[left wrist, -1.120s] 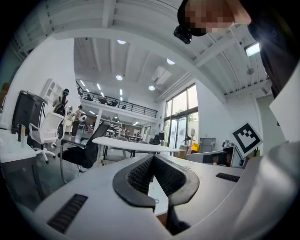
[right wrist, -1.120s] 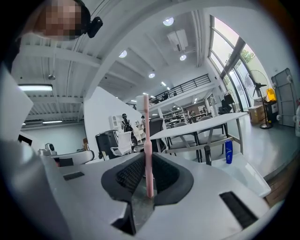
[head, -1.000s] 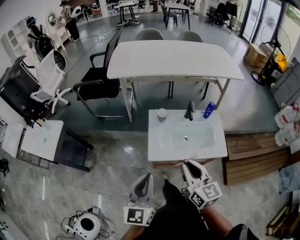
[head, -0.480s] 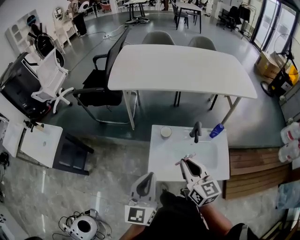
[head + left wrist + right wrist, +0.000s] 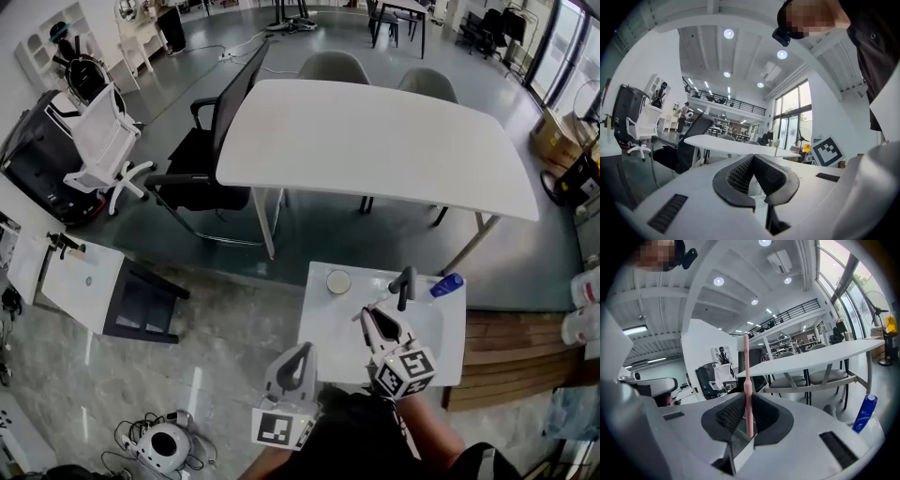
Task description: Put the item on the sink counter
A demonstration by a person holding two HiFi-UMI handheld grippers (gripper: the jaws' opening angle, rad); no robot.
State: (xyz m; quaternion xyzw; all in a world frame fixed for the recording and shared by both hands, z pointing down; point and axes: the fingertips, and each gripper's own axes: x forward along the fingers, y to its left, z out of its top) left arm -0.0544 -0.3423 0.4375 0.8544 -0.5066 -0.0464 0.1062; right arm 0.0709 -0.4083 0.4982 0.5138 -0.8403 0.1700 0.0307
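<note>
Glossy white sink counter (image 5: 323, 323) at lower centre. Polished grey floor (image 5: 225, 309) around it mirrors light. Matt white tabletop (image 5: 375, 141) above. Bare wooden boards (image 5: 497, 342), lower right. Smooth, plastic-looking pink stick (image 5: 747, 380); shiny blue plastic bottle (image 5: 864, 413).

A white rectangular sink counter (image 5: 323, 328) with a sunken basin stood on the glossy grey floor (image 5: 234, 309). Along the counter's back edge sat a small round pale cup (image 5: 338, 281) toward the left, a dark metal faucet (image 5: 405, 284) near the middle, and a blue plastic bottle (image 5: 446, 284) at the right corner, each apart from the others. Beyond the counter, on the same floor, stood a large white table (image 5: 375, 141).
</note>
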